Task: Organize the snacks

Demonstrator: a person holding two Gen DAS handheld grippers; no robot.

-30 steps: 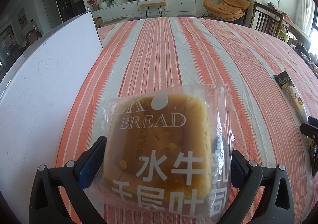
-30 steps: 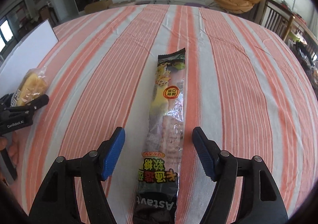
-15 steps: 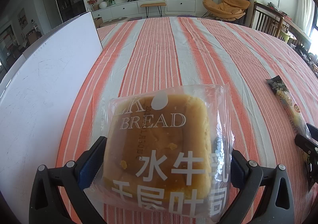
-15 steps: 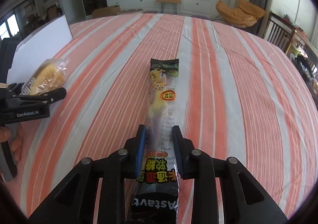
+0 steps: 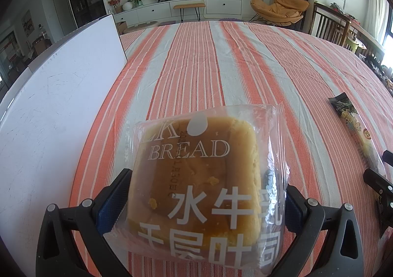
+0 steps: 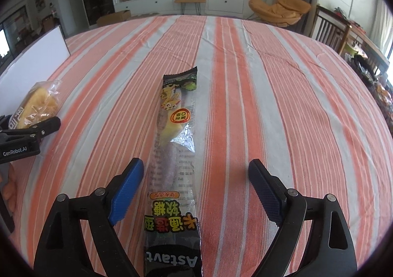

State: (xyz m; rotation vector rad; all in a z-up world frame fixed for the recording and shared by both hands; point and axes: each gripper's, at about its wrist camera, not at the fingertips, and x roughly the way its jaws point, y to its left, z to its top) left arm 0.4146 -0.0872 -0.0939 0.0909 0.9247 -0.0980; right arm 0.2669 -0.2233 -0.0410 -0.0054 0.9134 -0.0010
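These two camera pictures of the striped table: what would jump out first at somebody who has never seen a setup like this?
Probably the packaged bread, filling the left wrist view, clamped between the left gripper's blue pads. Next, the long snack stick packet lying along the orange-and-white striped tablecloth, between the jaws of the right gripper, which are opening and not touching it. A white board lies at the table's left edge.

The bread packet (image 5: pixel 196 178) sat up off the striped cloth, a square golden-brown loaf in clear wrap with white lettering, its near end pinched from both sides and its far end tipped slightly upward. Over to the right lay the long candy stick (image 6: pixel 175 159), flat on the cloth, running near to far: dark printed ends, a clear middle, and a yellow cartoon toward the far tip.
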